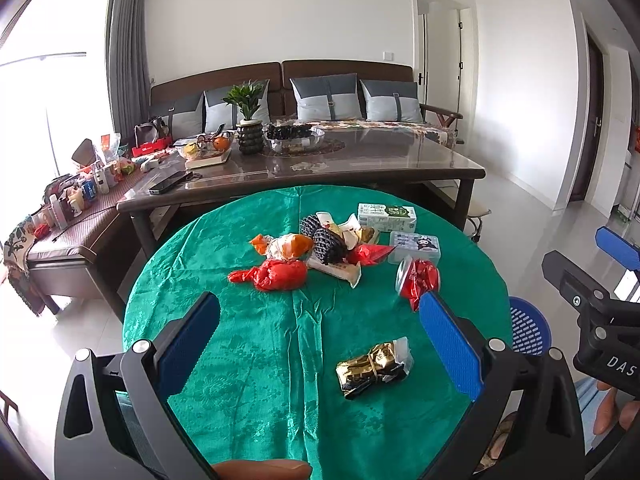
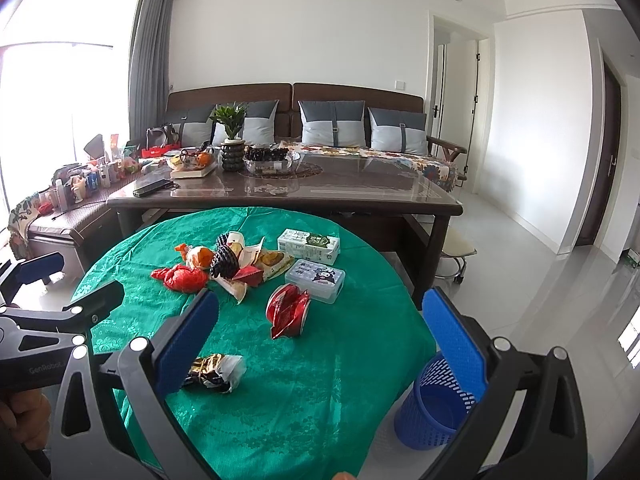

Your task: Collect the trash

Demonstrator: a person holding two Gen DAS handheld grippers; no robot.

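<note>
From the left wrist, the left gripper (image 1: 320, 344) hangs spread wide and empty over the near half of the round green tabletop (image 1: 248, 360). A crumpled gold-and-black wrapper (image 1: 372, 368) lies near the near edge, probably light, crackly and slippery, best pinched across its bunched middle.

From the right wrist, the right gripper (image 2: 320, 344) is likewise spread and empty. The wrapper (image 2: 216, 370) shows beside its left finger, and a blue mesh wastebasket (image 2: 436, 404) stands on the floor past the tabletop's right edge.
</note>
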